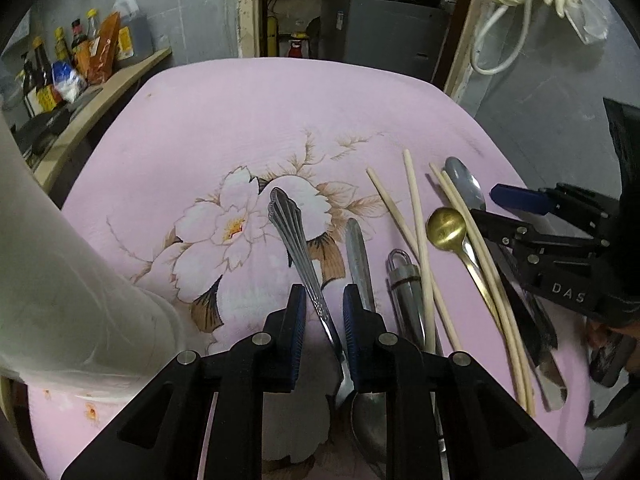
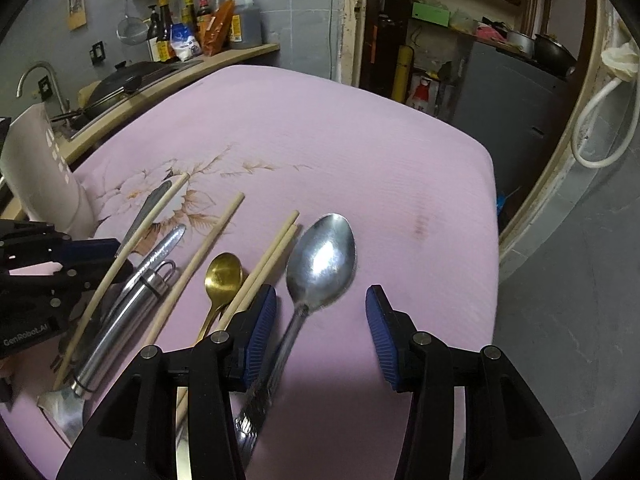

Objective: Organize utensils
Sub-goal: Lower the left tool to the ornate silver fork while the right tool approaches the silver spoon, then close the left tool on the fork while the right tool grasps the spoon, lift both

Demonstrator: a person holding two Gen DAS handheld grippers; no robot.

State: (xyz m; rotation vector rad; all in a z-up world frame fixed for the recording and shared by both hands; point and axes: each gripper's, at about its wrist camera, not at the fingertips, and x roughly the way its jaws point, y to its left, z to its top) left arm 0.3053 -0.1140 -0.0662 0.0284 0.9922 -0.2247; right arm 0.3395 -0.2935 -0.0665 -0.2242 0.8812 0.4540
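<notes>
Utensils lie on a pink flowered cloth [image 1: 240,120]. My left gripper [image 1: 324,320] straddles the ornate handle of a silver spoon [image 1: 298,248]; its jaws stand narrowly apart on either side, and I cannot tell whether they grip it. A plain silver handle [image 1: 358,256], a metal cylinder tool [image 1: 404,280], several chopsticks [image 1: 416,216] and a gold spoon [image 1: 446,226] lie to its right. My right gripper [image 2: 320,332] is open and empty above the handle of a large silver spoon [image 2: 322,260]. It also shows in the left wrist view [image 1: 520,216].
A white utensil holder [image 1: 60,280] stands at the cloth's left edge, also in the right wrist view [image 2: 44,168]. A counter with sauce bottles [image 2: 200,24], a pan [image 2: 116,92] and a sink tap runs behind. The cloth's far right part [image 2: 400,168] is bare.
</notes>
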